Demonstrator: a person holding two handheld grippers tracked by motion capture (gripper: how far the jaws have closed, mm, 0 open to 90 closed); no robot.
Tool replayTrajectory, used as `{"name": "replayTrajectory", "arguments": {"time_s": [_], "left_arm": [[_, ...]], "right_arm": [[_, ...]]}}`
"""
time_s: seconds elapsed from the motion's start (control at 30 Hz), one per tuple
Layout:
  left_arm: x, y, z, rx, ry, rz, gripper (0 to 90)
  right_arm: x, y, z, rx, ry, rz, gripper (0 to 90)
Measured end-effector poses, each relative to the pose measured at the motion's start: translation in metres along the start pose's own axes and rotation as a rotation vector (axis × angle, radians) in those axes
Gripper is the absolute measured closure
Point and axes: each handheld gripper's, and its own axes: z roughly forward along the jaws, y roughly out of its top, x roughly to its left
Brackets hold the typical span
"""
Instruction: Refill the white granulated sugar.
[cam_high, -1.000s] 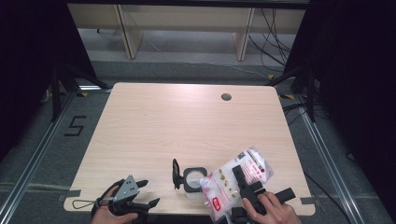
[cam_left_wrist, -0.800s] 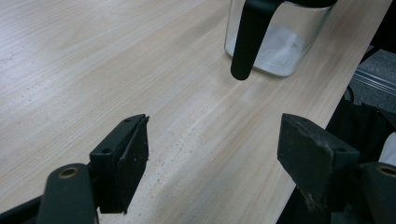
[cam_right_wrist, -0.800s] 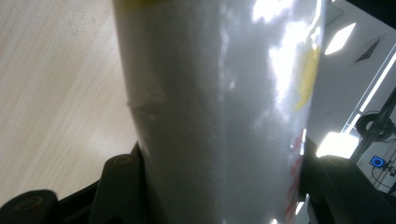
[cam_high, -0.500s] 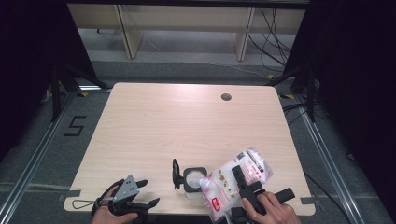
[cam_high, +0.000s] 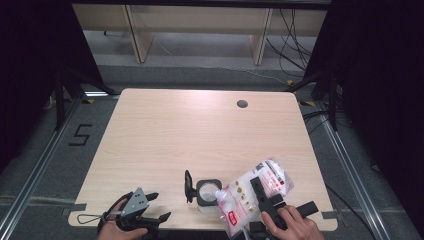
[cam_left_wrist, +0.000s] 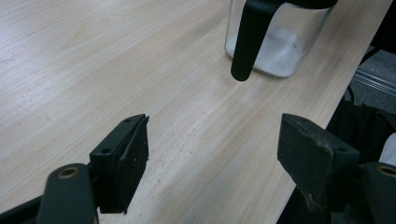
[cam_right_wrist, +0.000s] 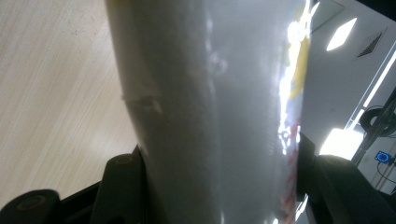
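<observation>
A glass jar (cam_high: 206, 192) with a black rim stands near the table's front edge, its black lid (cam_high: 188, 186) flipped up on its left side. My right gripper (cam_high: 256, 184) is shut on a clear bag (cam_high: 267, 175) of white grains with red print. The bag is tilted, and its lower corner rests over the jar's mouth. In the right gripper view the bag (cam_right_wrist: 210, 102) sits squeezed between the two jaws. My left gripper (cam_high: 159, 206) stands open at the front left with nothing between its fingers. Its own view shows the jar (cam_left_wrist: 280, 42) ahead, with white grains at the bottom.
The wooden table (cam_high: 200, 135) has a round cable hole (cam_high: 242, 104) at the back right. Its front edge lies just under both hands. Dark floor, metal rails and cables surround it, and a shelf frame stands beyond the far edge.
</observation>
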Motion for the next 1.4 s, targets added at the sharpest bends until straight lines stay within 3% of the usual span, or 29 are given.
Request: {"name": "replayTrajectory", "arguments": {"time_s": [0.03, 0.1, 0.23, 0.3, 0.33, 0.4, 0.43, 0.47, 0.5, 0.63, 0.67, 0.83, 0.87, 1.17, 1.2, 1.23, 1.27, 1.37, 1.4], "left_arm": [[0.0009, 0.0004, -0.0002, 0.001, -0.001, 0.016, 24.4], [-0.0005, 0.0000, 0.0000, 0.000, 0.000, -0.007, 24.4], [-0.0004, 0.0000, -0.0001, 0.001, 0.000, -0.006, 24.4], [0.0016, 0.0006, -0.0002, 0.001, -0.001, 0.027, 24.4], [0.0015, 0.0005, -0.0004, 0.003, -0.002, 0.026, 24.4], [-0.0003, 0.0000, -0.0001, 0.001, 0.000, -0.005, 24.4], [0.0014, 0.0007, -0.0003, 0.002, -0.001, 0.022, 24.4], [0.0015, 0.0006, -0.0004, 0.002, -0.001, 0.023, 24.4], [0.0014, 0.0006, -0.0003, 0.002, -0.001, 0.021, 24.4], [0.0012, 0.0004, -0.0003, 0.004, -0.002, 0.012, 24.4], [0.0004, 0.0002, -0.0005, 0.007, -0.002, -0.005, 24.4], [0.0006, 0.0002, -0.0011, 0.008, 0.001, -0.007, 24.4], [0.0007, 0.0002, -0.0011, 0.006, 0.001, -0.002, 24.4], [0.0006, 0.0004, -0.0013, 0.005, 0.001, 0.000, 24.4], [0.0003, 0.0004, -0.0012, 0.002, -0.002, -0.003, 24.4], [0.0008, 0.0004, -0.0014, 0.005, 0.001, 0.001, 24.4], [0.0002, 0.0003, -0.0014, 0.003, -0.002, -0.007, 24.4], [0.0009, 0.0004, -0.0013, 0.006, 0.001, 0.003, 24.4], [0.0008, 0.0004, -0.0012, 0.006, 0.001, 0.002, 24.5]], "right_arm": [[-0.0002, 0.0001, 0.0000, -0.002, 0.001, 0.001, 49.7], [-0.0020, -0.0008, 0.0009, -0.014, -0.005, -0.026, 50.0], [-0.0011, -0.0012, 0.0003, -0.004, 0.002, 0.005, 50.5], [0.0003, -0.0008, -0.0001, 0.000, -0.003, 0.014, 51.0], [-0.0014, -0.0016, 0.0011, -0.015, -0.008, -0.018, 51.1], [0.0004, -0.0017, 0.0014, -0.021, -0.004, -0.003, 51.4], [0.0012, -0.0012, 0.0015, -0.019, 0.001, 0.009, 51.6], [0.0033, -0.0003, 0.0004, -0.006, 0.005, 0.037, 51.7], [0.0008, -0.0016, 0.0015, -0.023, -0.001, -0.001, 51.7], [0.0007, -0.0015, 0.0012, -0.030, -0.001, 0.005, 51.9], [0.0016, -0.0012, 0.0009, -0.035, 0.000, 0.023, 51.9], [0.0009, -0.0015, -0.0024, -0.046, 0.002, 0.052, 52.2], [0.0014, -0.0009, -0.0037, -0.028, 0.006, 0.077, 52.2], [-0.0009, -0.0026, -0.0043, -0.039, -0.002, 0.057, 52.2], [0.0029, -0.0035, -0.0042, -0.044, -0.027, 0.088, 52.2], [0.0010, -0.0037, -0.0055, -0.027, 0.007, 0.078, 52.2], [0.0000, -0.0048, -0.0049, -0.040, 0.001, 0.067, 52.2], [0.0020, -0.0083, -0.0068, -0.013, 0.006, 0.088, 52.3], [0.0008, -0.0090, -0.0061, -0.028, 0.002, 0.071, 52.2]]}}
